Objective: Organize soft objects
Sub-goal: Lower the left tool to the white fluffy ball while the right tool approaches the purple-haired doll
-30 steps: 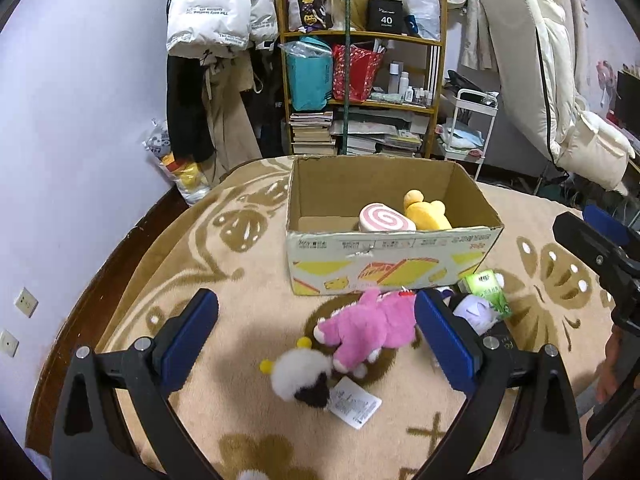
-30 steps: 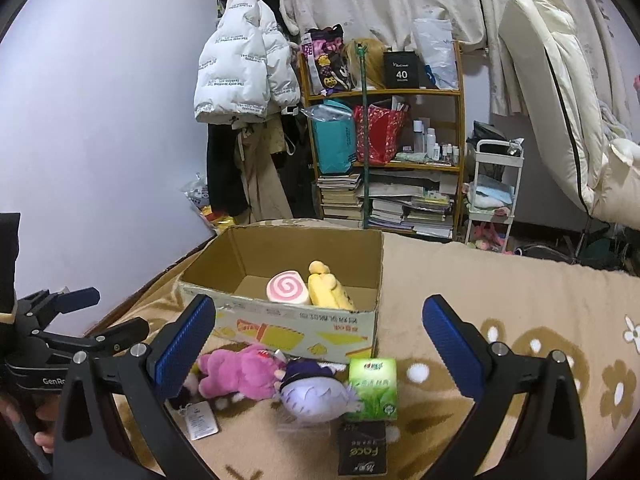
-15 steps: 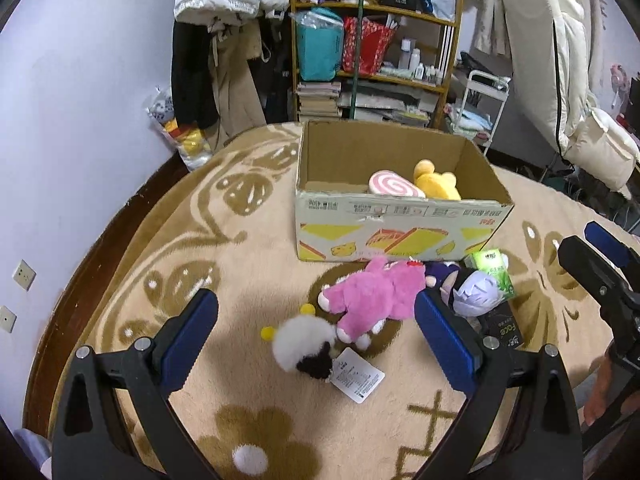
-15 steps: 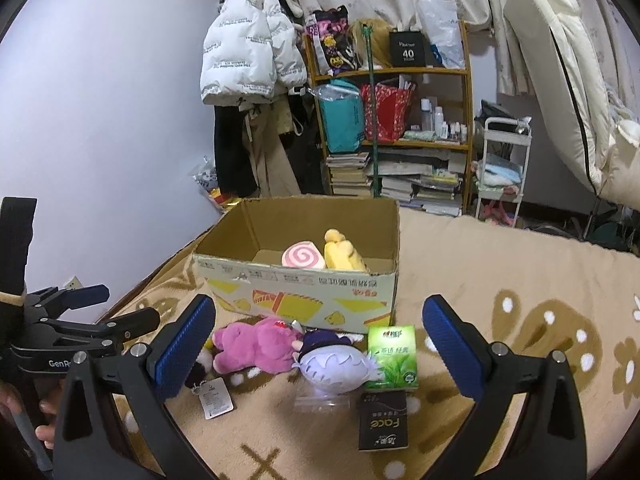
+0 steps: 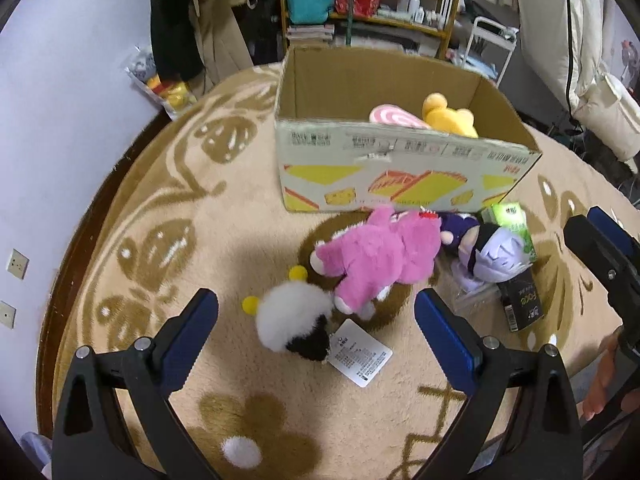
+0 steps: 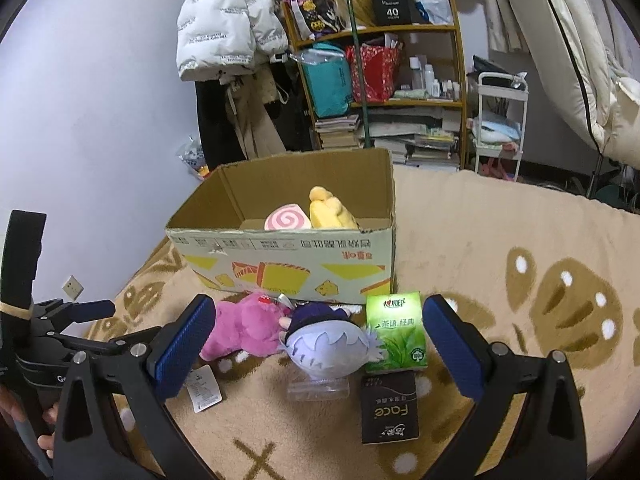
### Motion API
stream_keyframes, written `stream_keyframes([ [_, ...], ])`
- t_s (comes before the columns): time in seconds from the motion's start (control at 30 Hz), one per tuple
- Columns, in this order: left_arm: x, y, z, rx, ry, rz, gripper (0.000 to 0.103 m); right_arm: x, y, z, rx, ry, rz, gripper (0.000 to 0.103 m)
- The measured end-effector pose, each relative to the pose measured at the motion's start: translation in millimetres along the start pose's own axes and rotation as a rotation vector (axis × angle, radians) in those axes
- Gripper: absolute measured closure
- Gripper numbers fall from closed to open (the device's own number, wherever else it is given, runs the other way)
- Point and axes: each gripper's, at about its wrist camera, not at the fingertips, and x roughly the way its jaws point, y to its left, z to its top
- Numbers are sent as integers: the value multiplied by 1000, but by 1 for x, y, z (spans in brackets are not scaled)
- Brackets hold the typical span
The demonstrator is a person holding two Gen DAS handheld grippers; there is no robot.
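A beige rug point(image 5: 224, 216) patterned with brown leaves and flowers is spread across the whole near scene, and a shelf unit point(image 6: 380, 80) crowded with bags and books is seen against the far wall, with a white puffer jacket point(image 6: 224, 28) hung to its left. An open cardboard box point(image 5: 400, 176) is set on the rug, and a yellow plush point(image 5: 450, 118) and a pink swirl cushion point(image 5: 394, 116) are held inside it. Just in front of the box's near wall a pink plush point(image 5: 380, 260) is laid on its side. To its right, touching it, a purple-haired doll point(image 6: 328, 346) is laid, and a green tissue pack point(image 6: 396, 332) is stood just right of the doll, with a black Face pack point(image 6: 388, 412) laid flat nearer. Left of and nearer than the pink plush, touching it, a white and black plush point(image 5: 290, 320) with yellow bobbles is found, and a paper tag point(image 5: 360, 354) is spread at its near right. The left gripper point(image 5: 316, 334) is held wide apart, low over the white and black plush, nothing being gripped. The right gripper point(image 6: 320, 344) is likewise spread wide, empty, and is framed around the purple-haired doll and the green tissue pack.
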Motion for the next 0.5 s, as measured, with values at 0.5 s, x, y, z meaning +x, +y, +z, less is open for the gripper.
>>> stream_keyframes([
  [0.5, 49, 6, 0, -26, 176, 8, 5, 40, -7, -9, 57, 118, 15, 0],
])
